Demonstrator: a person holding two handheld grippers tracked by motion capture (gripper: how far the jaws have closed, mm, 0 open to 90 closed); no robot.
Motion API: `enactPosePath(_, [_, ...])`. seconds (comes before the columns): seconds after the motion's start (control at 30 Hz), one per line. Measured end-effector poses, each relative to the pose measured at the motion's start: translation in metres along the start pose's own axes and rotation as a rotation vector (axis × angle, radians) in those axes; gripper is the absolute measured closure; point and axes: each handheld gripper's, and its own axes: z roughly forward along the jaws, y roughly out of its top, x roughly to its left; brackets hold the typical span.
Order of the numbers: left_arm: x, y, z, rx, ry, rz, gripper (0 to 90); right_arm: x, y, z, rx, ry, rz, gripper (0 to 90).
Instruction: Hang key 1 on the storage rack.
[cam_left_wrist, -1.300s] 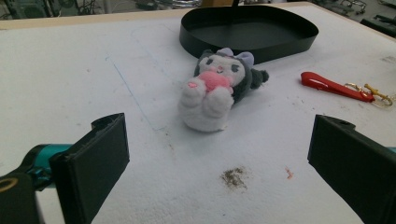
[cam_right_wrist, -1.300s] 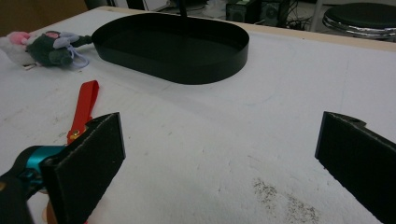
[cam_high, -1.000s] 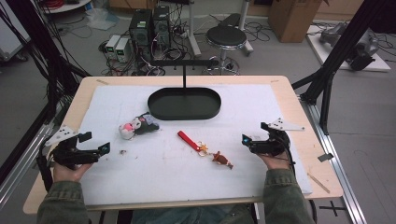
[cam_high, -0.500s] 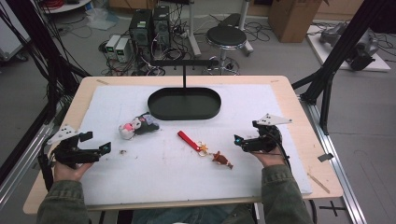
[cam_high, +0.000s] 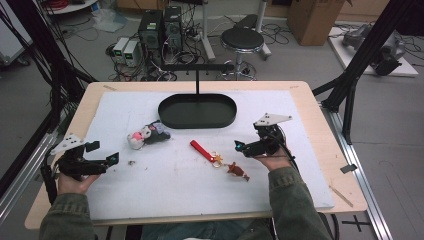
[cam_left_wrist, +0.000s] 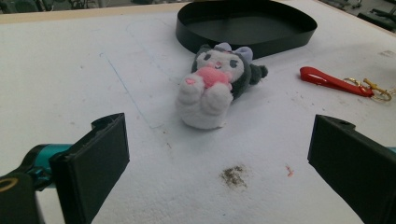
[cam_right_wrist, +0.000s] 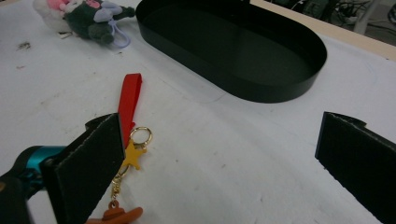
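Item one, the red keychain: we find it flat on the white mat, its red strap leading through a gold ring and star to a small brown hat charm at the near end, just left of our right gripper and near the middle of the table. That right gripper we hold low over the mat with the wrist bent inward, jaws pointing left toward the charm end, spread wide and holding nothing; in the right gripper view its left jaw stands over part of the strap and the star. Item two, the plush toy: on its back, white feet toward our left gripper, just short of the black oval tray. The left gripper rests near the mat's left edge, forearm coming in straight from below, jaws likewise wide apart and holding nothing, aimed right at the plush. The tray sits at the far centre of the mat.
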Motion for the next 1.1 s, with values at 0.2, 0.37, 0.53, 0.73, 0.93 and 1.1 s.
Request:
enactPosePath(0.2, [0.000, 0.000, -0.001, -0.002, -0.001, 0.000, 5.7, 0.010, 0.012, 0.017, 0.051, 0.022, -0.033, 0.7])
enactPosePath(0.37, [0.000, 0.000, -0.001, -0.002, -0.007, 0.005, 5.7, 0.014, 0.020, 0.027, 0.070, 0.033, -0.036, 0.7])
enactPosePath(0.53, [0.000, 0.000, -0.001, -0.003, -0.008, 0.002, 5.7, 0.023, 0.027, 0.040, 0.090, 0.049, -0.055, 0.7])
enactPosePath(0.73, [0.001, 0.000, -0.001, -0.005, -0.009, -0.001, 5.7, 0.030, 0.034, 0.051, 0.120, 0.071, -0.070, 0.7])
enactPosePath(0.93, [0.001, 0.000, 0.001, -0.002, -0.016, 0.001, 5.7, 0.034, 0.039, 0.061, 0.138, 0.090, -0.079, 0.7])
enactPosePath(1.1, [0.001, 0.000, 0.000, -0.005, -0.013, -0.008, 5.7, 0.038, 0.045, 0.072, 0.168, 0.101, -0.088, 0.7])
